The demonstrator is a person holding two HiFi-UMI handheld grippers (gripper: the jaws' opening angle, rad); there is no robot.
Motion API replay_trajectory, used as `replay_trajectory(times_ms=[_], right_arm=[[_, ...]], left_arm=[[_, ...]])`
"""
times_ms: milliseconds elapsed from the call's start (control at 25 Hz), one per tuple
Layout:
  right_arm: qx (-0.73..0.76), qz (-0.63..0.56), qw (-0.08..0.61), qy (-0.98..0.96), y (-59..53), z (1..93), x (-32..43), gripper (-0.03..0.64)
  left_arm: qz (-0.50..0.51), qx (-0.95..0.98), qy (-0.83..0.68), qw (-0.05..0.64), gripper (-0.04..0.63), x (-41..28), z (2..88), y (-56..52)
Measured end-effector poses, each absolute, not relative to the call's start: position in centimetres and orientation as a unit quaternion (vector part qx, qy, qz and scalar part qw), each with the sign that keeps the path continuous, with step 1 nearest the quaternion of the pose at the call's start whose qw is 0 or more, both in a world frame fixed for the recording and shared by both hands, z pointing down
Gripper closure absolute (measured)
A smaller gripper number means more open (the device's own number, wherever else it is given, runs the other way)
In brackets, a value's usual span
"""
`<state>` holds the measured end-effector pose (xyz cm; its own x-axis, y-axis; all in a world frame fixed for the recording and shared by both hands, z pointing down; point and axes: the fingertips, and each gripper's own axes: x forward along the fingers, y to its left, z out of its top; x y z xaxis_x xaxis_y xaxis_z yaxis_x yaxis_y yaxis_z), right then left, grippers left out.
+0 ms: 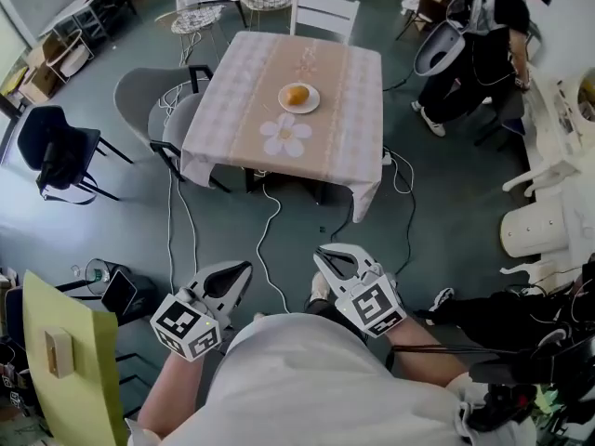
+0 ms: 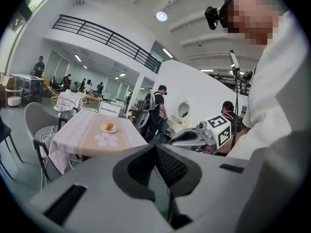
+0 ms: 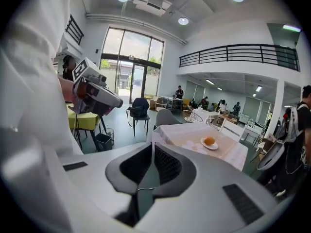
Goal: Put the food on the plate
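Observation:
An orange-brown piece of food (image 1: 296, 95) lies on a small white plate (image 1: 311, 107) near the middle of a checked-cloth table (image 1: 344, 137), well ahead of me. Both grippers hang close to my body, far from the table. My left gripper (image 1: 244, 269) is shut with nothing in it, and so is my right gripper (image 1: 321, 254). In the left gripper view the jaws (image 2: 156, 147) meet, with the food (image 2: 108, 126) far off at the left. In the right gripper view the jaws (image 3: 153, 144) also meet, empty, and the food (image 3: 209, 141) is far off at the right.
A flower-shaped mat (image 1: 284, 135) lies in front of the plate. Grey chairs (image 1: 149, 100) stand left of the table, a white chair (image 1: 323, 12) behind it. Cables (image 1: 265, 240) trail over the floor between me and the table. A person (image 1: 483, 45) stands at the back right.

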<state>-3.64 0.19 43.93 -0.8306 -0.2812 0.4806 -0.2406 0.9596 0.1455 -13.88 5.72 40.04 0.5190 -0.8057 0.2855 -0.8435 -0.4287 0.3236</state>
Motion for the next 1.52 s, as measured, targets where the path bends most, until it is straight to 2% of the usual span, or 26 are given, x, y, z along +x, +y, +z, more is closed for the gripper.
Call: replay_trajectory(times_ms=[280, 560, 1520], right_arm=[[0.138, -0.040, 0.262, -0.954, 8.0, 43.4, -7.9, 0.590], [0.129, -0.041, 0.260, -0.956, 13.6, 43.5, -10.2, 0.595], [0.141, -0.059, 0.261, -0.953, 15.4, 42.6, -10.5, 0.604]], left_arm=[[0.030, 0.855, -0.468, 0.220, 0.586, -17.0, 39.5, 13.4], [0.035, 0.868, -0.455, 0.195, 0.586, -17.7, 39.0, 17.6], [0.051, 0.880, -0.430, 0.193, 0.586, -16.2, 39.4, 18.6]])
